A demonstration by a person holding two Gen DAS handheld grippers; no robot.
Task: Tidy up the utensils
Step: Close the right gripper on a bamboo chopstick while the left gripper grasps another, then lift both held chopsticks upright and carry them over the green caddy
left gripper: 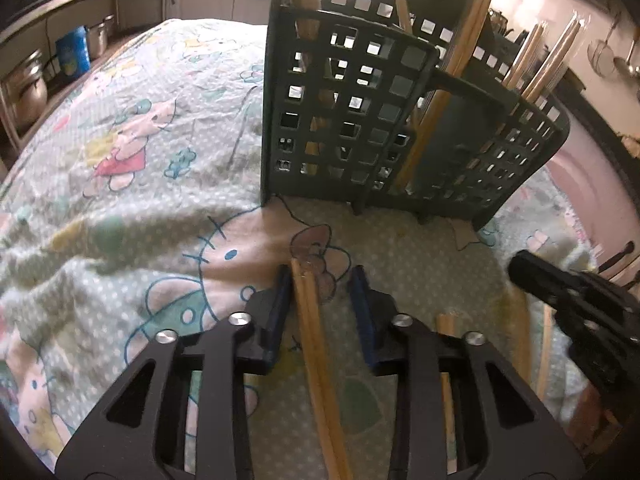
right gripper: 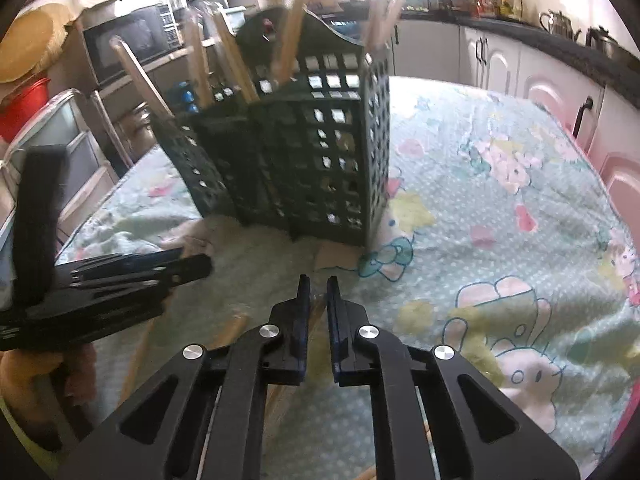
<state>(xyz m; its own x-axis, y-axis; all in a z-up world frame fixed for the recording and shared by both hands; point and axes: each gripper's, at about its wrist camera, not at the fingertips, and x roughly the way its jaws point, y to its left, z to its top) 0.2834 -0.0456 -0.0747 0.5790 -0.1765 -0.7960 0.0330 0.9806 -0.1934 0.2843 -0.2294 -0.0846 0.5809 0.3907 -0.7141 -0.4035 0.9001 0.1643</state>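
Observation:
A dark green perforated utensil holder point(left gripper: 348, 120) point(right gripper: 320, 152) stands on the cloth with several wooden chopsticks upright in it. In the left wrist view my left gripper point(left gripper: 321, 276) is low over the cloth. A pair of chopsticks point(left gripper: 316, 340) runs between its blue pads, close to the left pad and clear of the right one, so it is open. In the right wrist view my right gripper point(right gripper: 318, 284) has its pads nearly together, pinching the end of a chopstick point(right gripper: 318, 306). Each gripper shows in the other's view, the right point(left gripper: 560, 292) and the left point(right gripper: 120, 280).
A cartoon-print cloth point(left gripper: 140, 160) point(right gripper: 500, 200) covers the table. More loose chopsticks point(left gripper: 446, 340) lie between the grippers. Pots point(left gripper: 24, 88) and a blue canister point(left gripper: 72, 54) sit on shelves at left. A microwave point(right gripper: 128, 44) and white cabinets point(right gripper: 500, 68) stand beyond the table.

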